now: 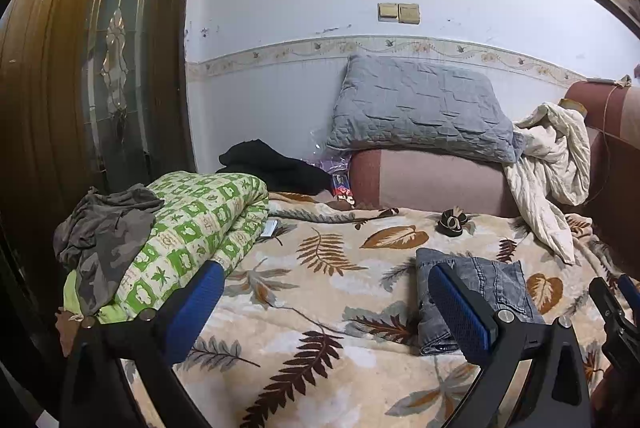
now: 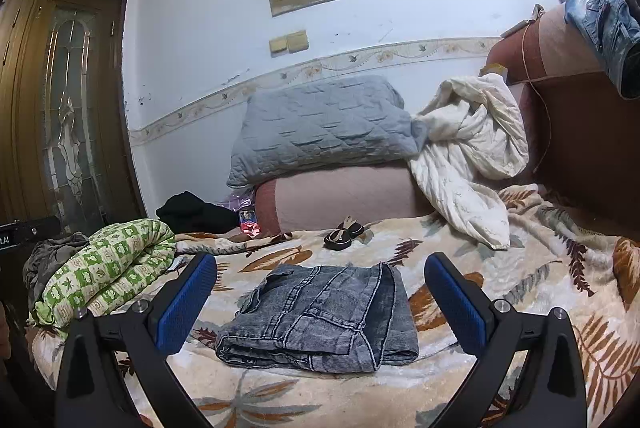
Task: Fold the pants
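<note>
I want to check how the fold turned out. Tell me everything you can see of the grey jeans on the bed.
The jeans are faded grey denim with pale stitched seams and what looks like a pocket on top. They lie folded into a compact, roughly rectangular bundle of several layers, flat on the leaf-patterned blanket. Edges are slightly uneven at the near left corner. Nothing rests on them; both claws are open and clear of the cloth.

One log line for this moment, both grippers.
pants: grey jeans folded on blanket | left gripper: open | right gripper: open, facing jeans
</note>
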Motion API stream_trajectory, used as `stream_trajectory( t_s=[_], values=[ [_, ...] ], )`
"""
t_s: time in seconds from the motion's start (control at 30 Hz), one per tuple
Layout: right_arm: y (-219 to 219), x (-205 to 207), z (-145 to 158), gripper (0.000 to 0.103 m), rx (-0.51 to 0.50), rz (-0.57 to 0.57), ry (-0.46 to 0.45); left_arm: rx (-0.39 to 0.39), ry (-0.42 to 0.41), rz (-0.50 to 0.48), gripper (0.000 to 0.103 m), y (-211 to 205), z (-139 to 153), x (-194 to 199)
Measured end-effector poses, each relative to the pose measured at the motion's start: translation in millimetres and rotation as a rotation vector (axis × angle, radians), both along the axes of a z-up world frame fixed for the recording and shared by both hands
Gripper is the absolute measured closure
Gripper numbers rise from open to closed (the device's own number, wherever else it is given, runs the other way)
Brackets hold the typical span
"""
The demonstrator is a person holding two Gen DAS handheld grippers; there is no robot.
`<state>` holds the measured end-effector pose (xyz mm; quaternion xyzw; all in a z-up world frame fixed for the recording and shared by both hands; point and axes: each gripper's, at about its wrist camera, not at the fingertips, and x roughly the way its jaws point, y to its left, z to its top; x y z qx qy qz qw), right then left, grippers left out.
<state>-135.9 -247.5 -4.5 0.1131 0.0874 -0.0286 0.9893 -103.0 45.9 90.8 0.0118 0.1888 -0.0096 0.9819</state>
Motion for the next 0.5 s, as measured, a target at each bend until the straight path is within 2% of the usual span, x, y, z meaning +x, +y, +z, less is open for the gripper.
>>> stream_trajectory(
  t_s=[0.5],
  values=[
    [0.8,2.5,-1.7,0.0,-0.009,0.001,0.008,0.009,0.038,0.004,0.0,-0.7,-13.7,6.1]
  ],
)
